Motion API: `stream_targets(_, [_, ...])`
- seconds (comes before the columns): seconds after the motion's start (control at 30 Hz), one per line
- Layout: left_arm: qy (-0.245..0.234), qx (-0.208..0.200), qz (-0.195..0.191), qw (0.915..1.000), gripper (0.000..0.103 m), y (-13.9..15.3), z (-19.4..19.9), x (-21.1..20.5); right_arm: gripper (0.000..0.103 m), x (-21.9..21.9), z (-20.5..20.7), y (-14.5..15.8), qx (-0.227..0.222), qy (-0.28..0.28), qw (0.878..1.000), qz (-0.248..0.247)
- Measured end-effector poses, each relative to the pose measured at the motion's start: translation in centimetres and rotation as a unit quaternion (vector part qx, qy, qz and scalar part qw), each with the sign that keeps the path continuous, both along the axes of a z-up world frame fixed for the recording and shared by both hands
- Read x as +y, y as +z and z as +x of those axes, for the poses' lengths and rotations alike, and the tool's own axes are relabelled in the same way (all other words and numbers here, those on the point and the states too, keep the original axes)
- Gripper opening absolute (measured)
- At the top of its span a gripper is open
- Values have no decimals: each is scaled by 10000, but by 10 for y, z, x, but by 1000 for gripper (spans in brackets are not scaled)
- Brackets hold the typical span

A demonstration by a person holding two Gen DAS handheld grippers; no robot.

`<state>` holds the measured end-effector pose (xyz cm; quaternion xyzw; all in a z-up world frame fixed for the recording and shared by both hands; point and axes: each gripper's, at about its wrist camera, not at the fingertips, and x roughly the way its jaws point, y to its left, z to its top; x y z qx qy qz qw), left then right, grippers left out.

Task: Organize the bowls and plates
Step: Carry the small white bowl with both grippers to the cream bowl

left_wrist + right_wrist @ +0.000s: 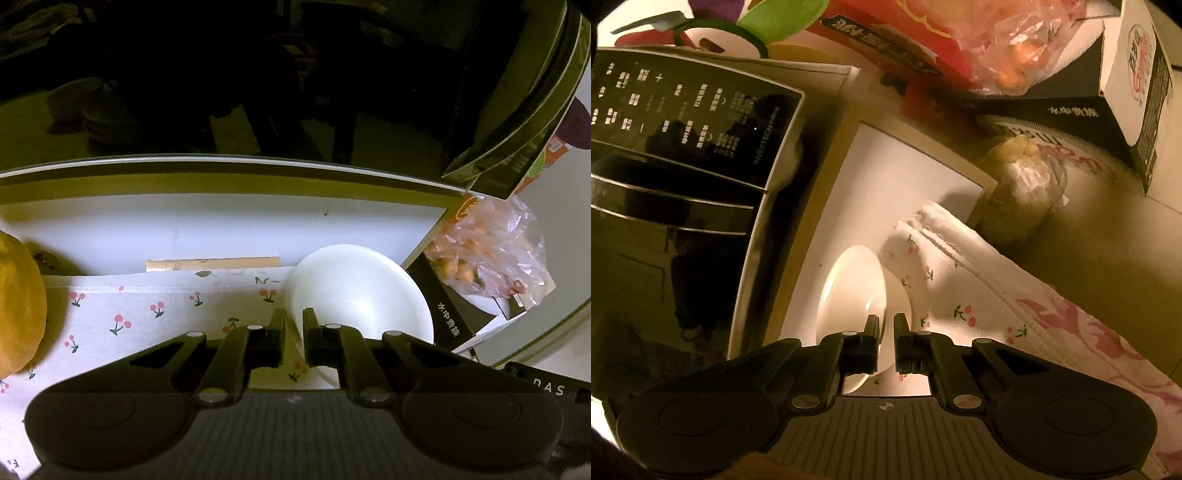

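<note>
A white bowl (360,291) is tilted over a white surface next to a cherry-print cloth (155,314). My left gripper (294,321) is shut on the bowl's near rim, one finger inside and one outside. In the right wrist view my right gripper (886,325) is shut on the rim of a white bowl (855,288) held on edge, with the same cherry-print cloth (960,295) to its right. A dim stack of bowls and plates (92,110) shows reflected in the dark glass behind.
A dark glass-fronted appliance (687,147) stands at the left in the right wrist view. Food boxes and a plastic bag (491,254) crowd the right. A jar (1023,199) sits behind the cloth. A yellow fruit (18,306) lies at far left.
</note>
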<state>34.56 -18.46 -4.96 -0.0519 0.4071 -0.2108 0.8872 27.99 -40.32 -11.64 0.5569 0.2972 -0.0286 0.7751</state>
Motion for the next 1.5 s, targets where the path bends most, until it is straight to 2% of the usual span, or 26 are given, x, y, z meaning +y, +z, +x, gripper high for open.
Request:
stream_targets(0.2, [95, 43, -62, 9999, 8, -3, 2, 1, 7, 3, 2, -4, 55, -24, 10000, -36])
stream_targets(0.53, [9, -90, 47, 9999, 6, 15, -17, 1, 5, 3, -16, 18, 25, -49, 9999, -162])
stream_targets(0.83, [66, -216, 121, 9997, 6, 52, -59, 17, 5, 16, -47, 62, 37, 64, 9996, -256])
stream_targets(1.1, [162, -201, 91, 9996, 7, 72, -99, 42, 5, 35, -88, 103, -34, 227, 9990, -375])
stream_targets(1.5, [404, -38, -83, 9991, 7, 80, -153, 92, 5, 72, -139, 125, 20, 513, 9980, -368])
